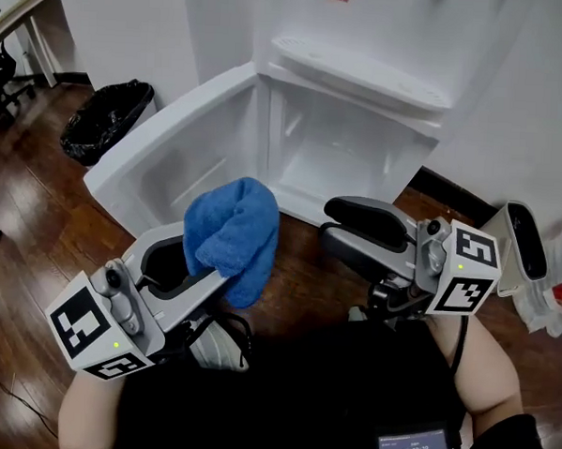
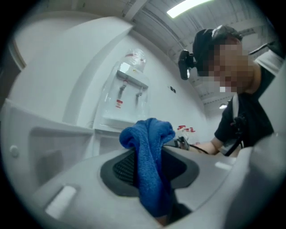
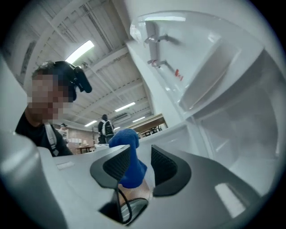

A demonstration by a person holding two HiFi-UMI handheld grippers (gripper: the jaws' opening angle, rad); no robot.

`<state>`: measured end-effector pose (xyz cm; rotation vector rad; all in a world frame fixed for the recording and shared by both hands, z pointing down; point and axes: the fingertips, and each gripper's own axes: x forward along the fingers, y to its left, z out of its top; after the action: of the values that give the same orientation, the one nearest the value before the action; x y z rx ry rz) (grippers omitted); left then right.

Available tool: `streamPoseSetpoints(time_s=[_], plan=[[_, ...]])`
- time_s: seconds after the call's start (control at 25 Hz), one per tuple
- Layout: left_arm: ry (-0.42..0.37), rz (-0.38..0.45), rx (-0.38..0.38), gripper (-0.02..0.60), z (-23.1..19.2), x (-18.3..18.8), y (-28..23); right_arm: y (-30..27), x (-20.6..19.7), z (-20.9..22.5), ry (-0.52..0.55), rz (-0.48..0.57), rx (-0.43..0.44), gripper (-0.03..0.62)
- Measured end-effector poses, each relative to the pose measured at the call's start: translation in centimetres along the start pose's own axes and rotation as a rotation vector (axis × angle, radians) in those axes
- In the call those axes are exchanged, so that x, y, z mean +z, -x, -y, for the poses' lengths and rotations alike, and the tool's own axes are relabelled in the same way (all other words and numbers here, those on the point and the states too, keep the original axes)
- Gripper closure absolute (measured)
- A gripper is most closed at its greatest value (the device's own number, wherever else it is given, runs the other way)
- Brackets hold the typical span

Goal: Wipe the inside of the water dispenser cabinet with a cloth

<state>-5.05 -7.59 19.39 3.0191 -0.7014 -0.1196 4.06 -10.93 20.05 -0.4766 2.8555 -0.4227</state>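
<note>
Head view: cabinet at 12 o'clock, its door swung open toward 10 o'clock.
Cloth: blue cloth, bunched, at 7 o'clock from the cabinet opening and outside it.
Left gripper: left gripper pinched narrow on the cloth's lower fold.
Right gripper: right gripper at 3 o'clock from the cloth, jaws apart, gripping nothing.
Done: door open, cloth in hand.
To do: seemingly all the wiping, since the cloth touches no inner wall yet.
</note>
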Motion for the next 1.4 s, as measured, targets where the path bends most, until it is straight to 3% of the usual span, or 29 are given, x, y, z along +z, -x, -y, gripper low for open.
streamPoseSetpoints(time_s=[0.24, 0.36, 0.44, 0.76, 1.4], plan=[[-0.051, -0.071, 0.197, 0.445, -3.6, -1.1, 0.7, 1.6, -0.6, 5.2, 0.048, -0.049, -0.279, 0.457], [-0.064, -0.119, 0.256, 0.445, -4.7, -1.9, 0.9, 2.6, -1.3, 7.3, 0.096, -0.105, -0.425, 0.464], [-0.074, -0.147, 0.28, 0.445, -5.0, -2.3, 1.0, 3.0, -1.6, 7.9, 0.136, -0.132, -0.475, 0.464], [-0.072, -0.146, 0.275, 0.445, -5.0, -2.3, 0.8, 2.3, -1.6, 6.8, 0.234, -0.15, -0.458, 0.465], [-0.074, -0.156, 0.261, 0.445, -4.7, -2.4, 0.6, 2.2, -1.7, 6.6, 0.235, -0.154, -0.449, 0.467]])
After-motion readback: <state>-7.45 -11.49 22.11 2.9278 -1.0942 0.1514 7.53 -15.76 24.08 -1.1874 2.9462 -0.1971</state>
